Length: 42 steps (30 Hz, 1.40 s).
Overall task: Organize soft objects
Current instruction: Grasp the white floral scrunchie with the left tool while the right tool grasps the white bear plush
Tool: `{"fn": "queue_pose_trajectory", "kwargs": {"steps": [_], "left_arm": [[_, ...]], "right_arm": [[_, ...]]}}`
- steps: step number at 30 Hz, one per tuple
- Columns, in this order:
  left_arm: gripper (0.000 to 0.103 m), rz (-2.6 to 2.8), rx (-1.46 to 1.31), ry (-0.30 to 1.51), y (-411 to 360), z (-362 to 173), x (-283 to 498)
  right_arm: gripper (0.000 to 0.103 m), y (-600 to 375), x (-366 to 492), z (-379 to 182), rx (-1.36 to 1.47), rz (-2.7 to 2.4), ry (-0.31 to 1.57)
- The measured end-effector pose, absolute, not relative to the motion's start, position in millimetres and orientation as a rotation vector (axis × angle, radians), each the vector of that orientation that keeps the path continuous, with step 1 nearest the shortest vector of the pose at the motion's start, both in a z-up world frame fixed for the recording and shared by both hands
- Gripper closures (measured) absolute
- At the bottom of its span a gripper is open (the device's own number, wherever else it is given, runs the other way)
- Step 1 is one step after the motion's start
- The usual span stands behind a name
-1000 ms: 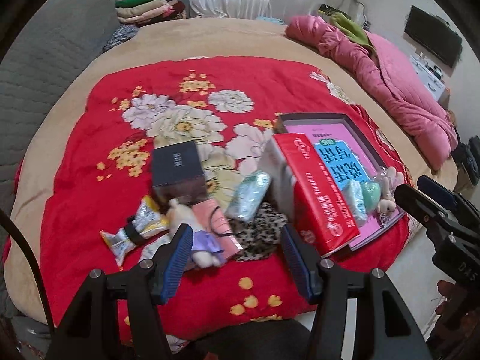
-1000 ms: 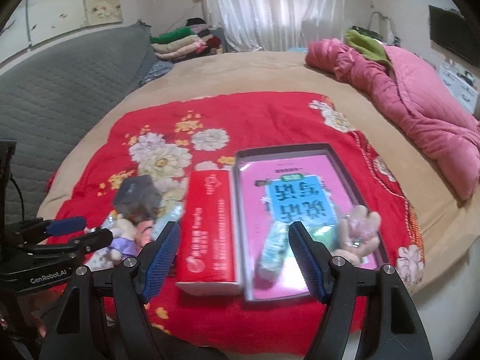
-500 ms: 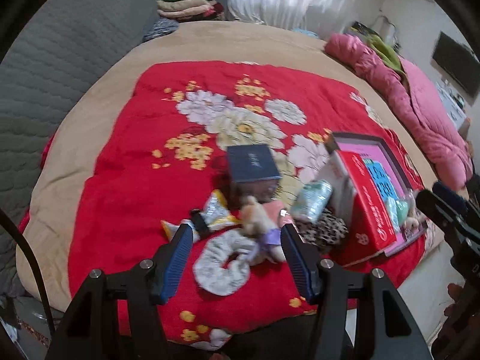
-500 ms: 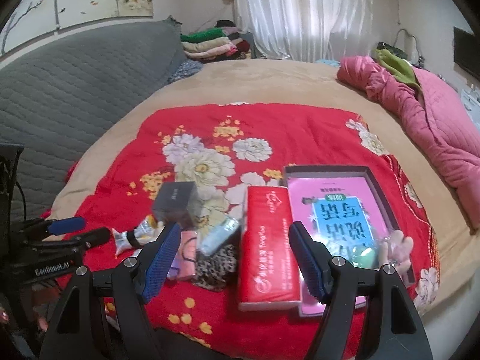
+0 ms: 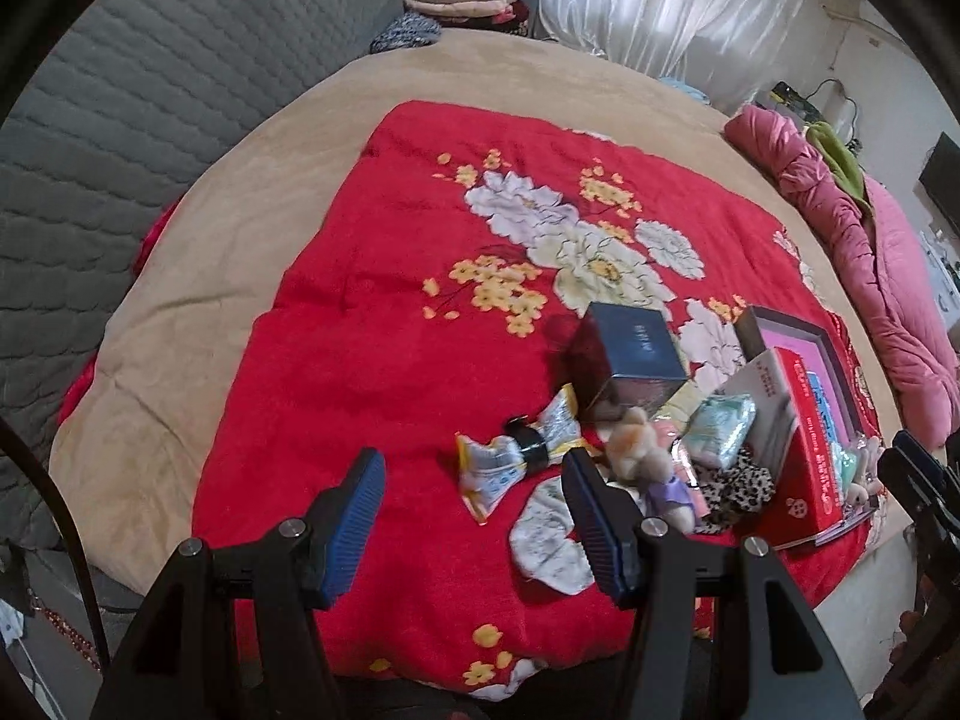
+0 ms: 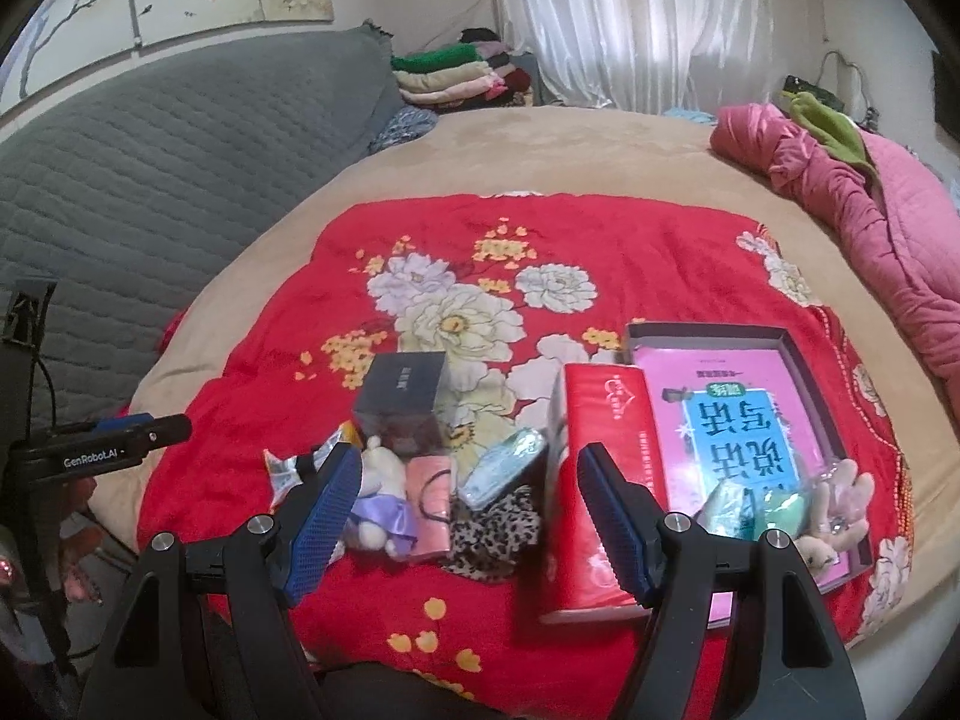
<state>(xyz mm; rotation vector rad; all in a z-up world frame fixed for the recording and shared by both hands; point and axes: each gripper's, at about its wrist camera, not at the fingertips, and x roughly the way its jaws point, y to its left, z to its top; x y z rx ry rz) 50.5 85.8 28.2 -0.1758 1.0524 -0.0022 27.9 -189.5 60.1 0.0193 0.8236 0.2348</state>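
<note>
A heap of soft things lies on the red floral blanket [image 5: 384, 312]: a plush toy in a purple dress [image 5: 645, 462] [image 6: 384, 510], a white scrunchie [image 5: 549, 537], a leopard-print scrunchie [image 6: 492, 534], a pink pouch [image 6: 427, 501], a tissue pack [image 6: 501, 468] and a yellow snack wrapper [image 5: 516, 456]. A grey-rimmed tray [image 6: 804, 360] with a pink book holds a beige plush [image 6: 840, 504] and green packets [image 6: 762, 507]. My left gripper [image 5: 471, 519] is open and empty, left of the heap. My right gripper [image 6: 465, 516] is open and empty, in front of the heap.
A dark box [image 6: 402, 402] stands behind the heap. A red tissue box [image 6: 600, 480] lies between the heap and the tray. A pink quilt [image 6: 870, 204] lies at the right, folded clothes [image 6: 456, 75] at the back, a grey headboard [image 6: 150, 168] at the left.
Both grippers have swung left. The heap has shifted from the middle to the right in the left wrist view; the right wrist view has moved from the tray to the heap. Both stay open.
</note>
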Motion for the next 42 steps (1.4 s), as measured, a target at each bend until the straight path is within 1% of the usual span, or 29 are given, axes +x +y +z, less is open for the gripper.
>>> {"fn": "queue_pose_trajectory", "kwargs": {"steps": [8, 19, 28, 38, 42], "left_arm": [[0.042, -0.014, -0.162, 1.103, 87.7, 7.5, 51.7], [0.042, -0.089, -0.105, 1.168, 58.3, -21.1, 48.3], [0.042, -0.171, -0.079, 1.209, 34.0, -41.8, 44.7], [0.042, -0.213, -0.032, 1.257, 12.5, -68.4, 51.0], [0.042, -0.231, -0.015, 1.274, 3.5, -76.8, 59.0]], "right_arm": [[0.027, -177.5, 30.4, 38.2, 0.026, 0.283, 0.88], [0.027, -168.1, 23.9, -3.5, 0.015, 0.307, 0.977], [0.027, -164.2, 28.9, -7.9, 0.027, 0.317, 0.994], [0.027, -142.7, 32.2, -25.8, -0.08, 0.349, 1.033], [0.027, -142.4, 35.4, -32.9, -0.082, 0.347, 1.051]]}}
